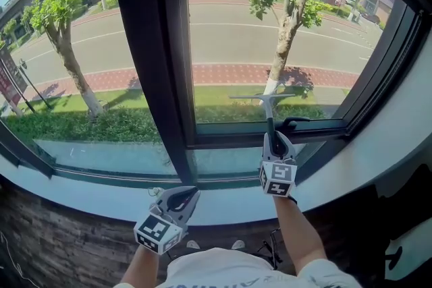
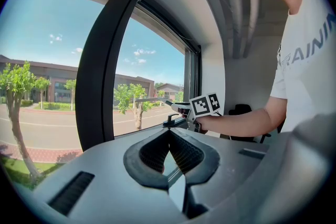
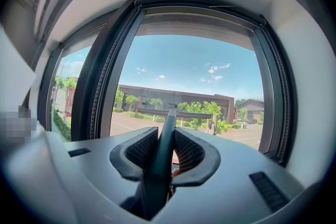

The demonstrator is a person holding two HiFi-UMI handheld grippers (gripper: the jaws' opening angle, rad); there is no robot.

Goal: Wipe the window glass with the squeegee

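Head view: the right gripper (image 1: 277, 142) is clamped on the handle of the squeegee (image 1: 271, 112), whose blade lies across the lower part of the window glass (image 1: 270, 30), just above the bottom frame; the left gripper (image 1: 181, 198) hangs low by the sill (image 1: 223, 207), well apart from the tool.

Left gripper view: its jaws meet at the tips with nothing between them.

Right gripper view: the handle runs up between the closed jaws to the blade, level on the pane.

A wiping stroke seems under way; the next move probably calls for even pressure and a level blade.
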